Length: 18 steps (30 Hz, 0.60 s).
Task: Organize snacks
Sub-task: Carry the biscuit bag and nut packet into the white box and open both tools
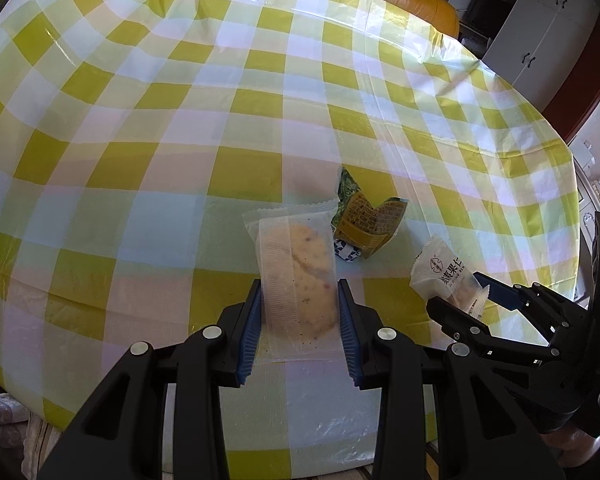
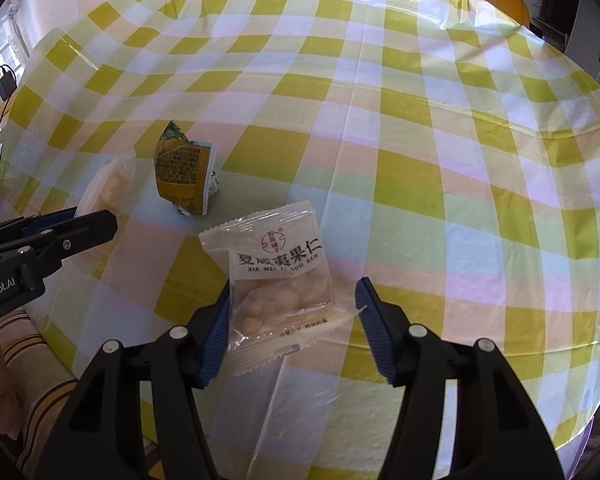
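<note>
My left gripper [image 1: 298, 316] is shut on a clear packet holding a round cookie [image 1: 300, 276], its blue pads [image 1: 251, 328] touching both sides. My right gripper [image 2: 292, 320] is open around a clear nut packet with red and black print [image 2: 280, 276]; the left pad touches it, the right pad stands apart. That packet also shows in the left wrist view [image 1: 448, 276]. A crumpled yellow and green snack packet [image 1: 364, 216] lies on the table just beyond the cookie, also in the right wrist view [image 2: 182, 172]. The cookie packet's edge [image 2: 108, 184] shows at the left there.
A round table with a yellow, white and green checked plastic cloth [image 1: 180, 120] carries everything. An orange chair back [image 1: 412, 0] stands beyond the far edge, with white cabinets [image 1: 540, 32] behind. A charger and cable [image 2: 2, 84] hang at the left.
</note>
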Motion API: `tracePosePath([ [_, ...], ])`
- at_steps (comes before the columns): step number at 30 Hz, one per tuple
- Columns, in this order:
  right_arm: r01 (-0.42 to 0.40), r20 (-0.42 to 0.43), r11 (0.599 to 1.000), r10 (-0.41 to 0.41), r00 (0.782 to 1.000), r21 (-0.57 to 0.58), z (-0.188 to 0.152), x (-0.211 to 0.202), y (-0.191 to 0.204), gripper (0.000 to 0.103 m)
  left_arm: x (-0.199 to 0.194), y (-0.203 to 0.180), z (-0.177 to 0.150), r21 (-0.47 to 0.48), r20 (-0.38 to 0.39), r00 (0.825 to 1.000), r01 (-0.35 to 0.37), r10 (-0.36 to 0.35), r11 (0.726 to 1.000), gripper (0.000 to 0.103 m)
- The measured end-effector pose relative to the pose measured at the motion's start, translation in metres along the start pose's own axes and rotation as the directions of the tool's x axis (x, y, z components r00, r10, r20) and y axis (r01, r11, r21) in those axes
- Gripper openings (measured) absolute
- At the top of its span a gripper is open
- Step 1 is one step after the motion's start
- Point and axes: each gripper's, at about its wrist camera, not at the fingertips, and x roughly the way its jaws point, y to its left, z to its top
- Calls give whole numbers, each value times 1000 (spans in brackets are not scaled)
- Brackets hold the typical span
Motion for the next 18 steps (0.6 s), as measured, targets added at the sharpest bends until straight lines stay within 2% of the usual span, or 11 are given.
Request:
tracePosePath([
  [10, 56, 16, 997, -57, 998, 59, -28, -29, -16, 59, -16, -24, -14, 52, 0, 1000, 26, -26, 998, 34],
  [18, 96, 20, 987, -100, 995, 129, -51, -49, -41, 59, -19, -61, -29, 125, -31, 997, 77, -73, 989, 34],
])
